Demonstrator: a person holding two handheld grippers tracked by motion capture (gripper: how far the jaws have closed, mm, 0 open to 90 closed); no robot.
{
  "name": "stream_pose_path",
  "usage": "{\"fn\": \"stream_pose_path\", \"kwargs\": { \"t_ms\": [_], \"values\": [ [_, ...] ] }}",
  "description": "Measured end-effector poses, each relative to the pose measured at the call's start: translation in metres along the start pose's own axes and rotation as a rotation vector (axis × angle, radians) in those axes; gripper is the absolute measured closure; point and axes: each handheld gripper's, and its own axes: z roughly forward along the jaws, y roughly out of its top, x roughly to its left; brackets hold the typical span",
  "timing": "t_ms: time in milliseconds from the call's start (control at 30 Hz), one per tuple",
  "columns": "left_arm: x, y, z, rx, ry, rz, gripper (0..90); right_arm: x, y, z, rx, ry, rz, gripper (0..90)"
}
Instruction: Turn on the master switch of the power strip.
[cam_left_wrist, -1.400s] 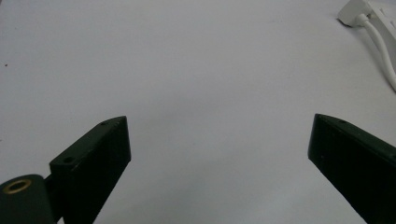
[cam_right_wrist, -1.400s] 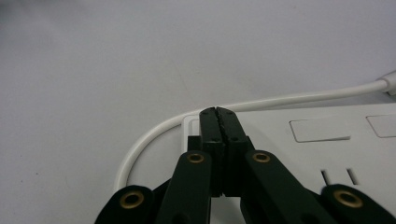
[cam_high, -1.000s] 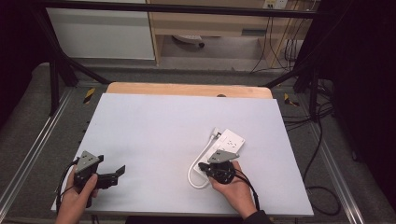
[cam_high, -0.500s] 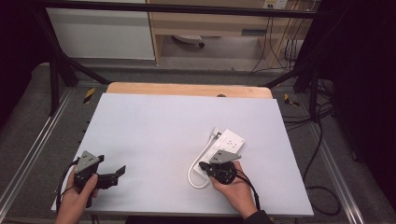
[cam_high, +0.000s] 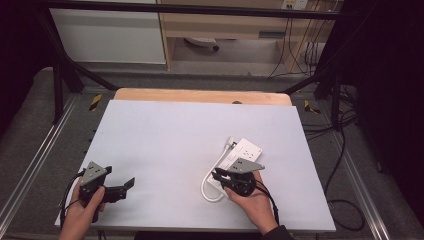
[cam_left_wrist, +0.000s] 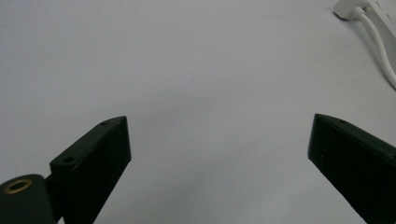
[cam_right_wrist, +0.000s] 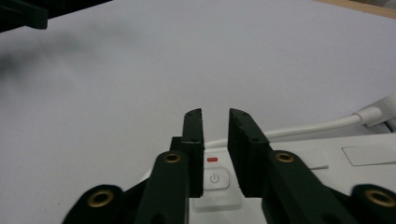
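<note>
On the left, near the table's near edge, the left gripper sits in the person's left hand with its jaws wide apart over the bare white table cover, gripping nothing.

To the right, the white power strip lies on the near right part of the cover, its white cord looping out on its left side. The right gripper is directly over the strip's near end, jaws drawn nearly together with a narrow gap, straddling the power button and the red indicator just beyond it.

The risk, as I judge it, lies there: the strip lies loose, so a push that lands off the button could skid or tip it. The tips could also snag the cord and drag the strip along.
</note>
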Motion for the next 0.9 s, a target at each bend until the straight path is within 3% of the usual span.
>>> {"fn": "stream_pose_path", "kwargs": {
  "t_ms": [33,67,100,200,400,500,667,900],
  "values": [
    [0.000,0.000,0.000,-0.001,0.000,-0.002,6.1,0.000,0.001,0.000,-0.002,0.000,0.000,68.6],
    [0.000,0.000,0.000,-0.002,0.002,-0.001,6.1,0.000,0.002,-0.001,-0.007,0.001,0.007,59.2],
    [0.000,0.000,-0.001,-0.002,0.003,-0.001,6.1,0.000,0.002,-0.001,-0.007,0.001,0.007,59.2],
    [0.000,0.001,-0.001,-0.013,0.000,-0.003,6.1,-0.001,0.005,0.000,-0.009,0.009,0.038,43.9],
    [0.001,0.001,-0.001,-0.014,0.001,-0.003,6.1,0.001,0.009,0.000,-0.013,-0.004,0.030,30.7],
    [0.001,0.000,-0.001,0.000,0.008,0.002,6.1,0.001,0.011,-0.001,-0.023,-0.028,0.028,17.0],
    [0.001,0.000,-0.001,-0.006,0.006,0.000,6.1,-0.001,0.013,-0.003,-0.030,-0.038,0.037,8.9],
    [0.001,0.000,-0.001,-0.008,0.005,-0.001,6.1,-0.002,0.015,-0.006,-0.047,-0.046,0.030,4.2]
  ]
}}
